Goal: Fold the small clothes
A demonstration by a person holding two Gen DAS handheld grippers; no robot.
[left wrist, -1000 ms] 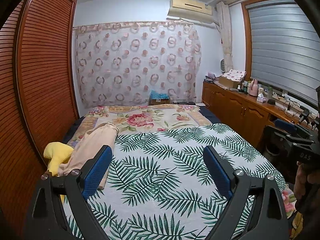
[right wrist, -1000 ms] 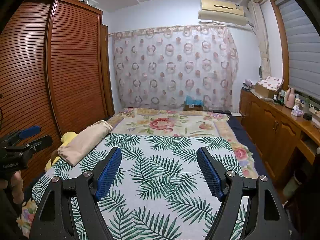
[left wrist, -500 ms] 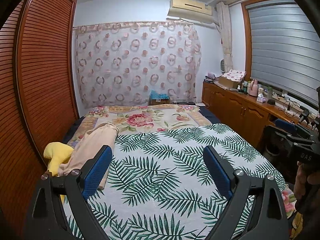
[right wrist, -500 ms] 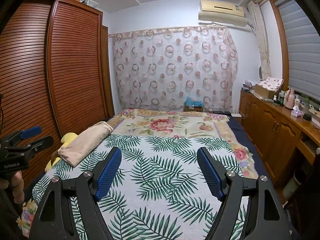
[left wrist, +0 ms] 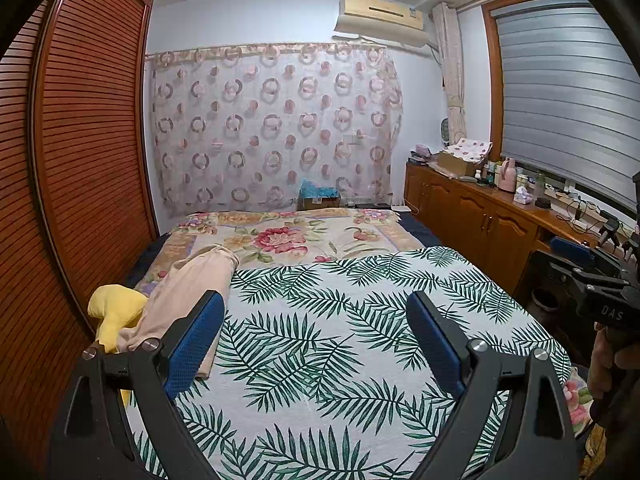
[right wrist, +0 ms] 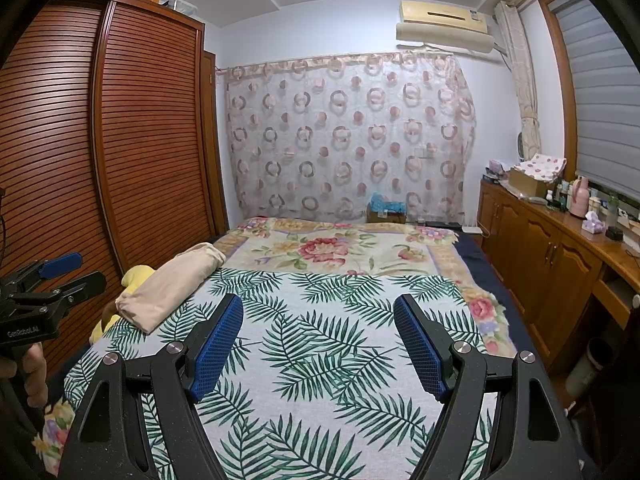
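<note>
A beige garment (left wrist: 188,292) (right wrist: 172,284) lies rolled up along the left side of the bed, on the edge of the palm-leaf sheet (left wrist: 340,344) (right wrist: 332,352). A yellow garment (left wrist: 114,312) (right wrist: 134,276) is bunched just left of it, partly hidden. My left gripper (left wrist: 316,314) hovers open over the sheet, its left finger in front of the beige garment, nothing between the blue pads. My right gripper (right wrist: 318,316) is open too, above the middle of the sheet with nothing held. Each gripper shows at the edge of the other's view.
A louvred wooden wardrobe (left wrist: 80,152) runs close along the bed's left side. A wooden sideboard (right wrist: 560,252) with bottles and boxes lines the right wall. A floral quilt (right wrist: 332,248) covers the far half of the bed. A person's hand (right wrist: 30,372) grips the left tool.
</note>
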